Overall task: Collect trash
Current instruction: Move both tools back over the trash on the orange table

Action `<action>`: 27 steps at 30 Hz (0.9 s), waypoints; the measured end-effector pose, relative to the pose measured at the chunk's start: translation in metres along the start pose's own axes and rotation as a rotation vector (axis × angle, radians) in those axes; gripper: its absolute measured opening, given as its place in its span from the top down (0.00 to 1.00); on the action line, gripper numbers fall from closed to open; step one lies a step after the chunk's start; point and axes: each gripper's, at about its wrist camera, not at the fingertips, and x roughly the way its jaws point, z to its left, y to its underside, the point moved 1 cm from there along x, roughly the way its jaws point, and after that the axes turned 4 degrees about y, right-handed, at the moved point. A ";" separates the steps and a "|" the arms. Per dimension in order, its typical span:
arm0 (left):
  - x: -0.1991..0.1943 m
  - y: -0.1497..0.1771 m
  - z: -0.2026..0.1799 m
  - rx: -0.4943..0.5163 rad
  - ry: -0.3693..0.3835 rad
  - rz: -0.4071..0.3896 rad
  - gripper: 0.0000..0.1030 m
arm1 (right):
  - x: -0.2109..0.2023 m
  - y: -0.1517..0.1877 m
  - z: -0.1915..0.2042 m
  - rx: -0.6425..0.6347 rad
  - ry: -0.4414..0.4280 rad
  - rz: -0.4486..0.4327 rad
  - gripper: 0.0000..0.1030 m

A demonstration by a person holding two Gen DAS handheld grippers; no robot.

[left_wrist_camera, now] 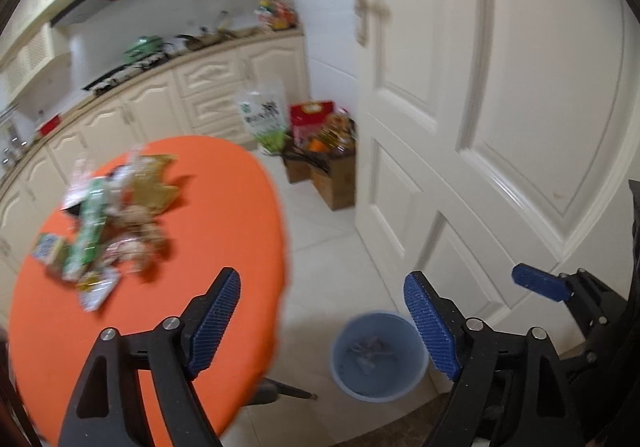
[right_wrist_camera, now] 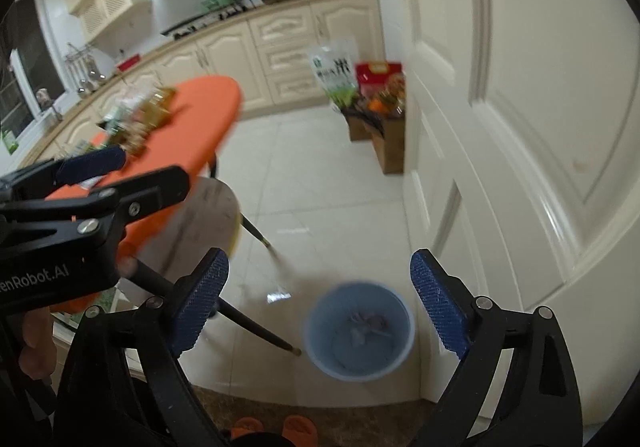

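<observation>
While both jaws stand spread and empty, the left gripper (left_wrist_camera: 322, 321) and right gripper (right_wrist_camera: 320, 305) hang above the blue plastic bin (left_wrist_camera: 378, 355), which holds some crumpled scraps. Remaining trash (left_wrist_camera: 108, 219), a heap of crinkled foil and plastic wrappers, lies near the far edge of the round orange table (left_wrist_camera: 224, 215). Such wrappers are probably light, limp and slippery; pinch a raised fold.

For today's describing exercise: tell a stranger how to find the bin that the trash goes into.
Start at the big white door. On the pale tiled floor beside its foot, past the edge of the round orange table, stands a small round bin. It is the only blue, open-topped container there; the nearby brown boxes are square.
</observation>
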 end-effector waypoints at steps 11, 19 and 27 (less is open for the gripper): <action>-0.087 0.055 0.120 -0.159 -0.140 -0.063 0.19 | 0.000 -0.035 0.107 -0.137 -0.088 -0.044 0.10; -0.074 0.063 0.187 -0.240 -0.226 -0.013 0.19 | 0.038 -0.049 0.170 -0.227 -0.135 -0.008 0.10; -0.005 0.037 0.214 -0.237 -0.208 0.075 0.19 | 0.085 -0.062 0.197 -0.269 -0.144 0.034 0.10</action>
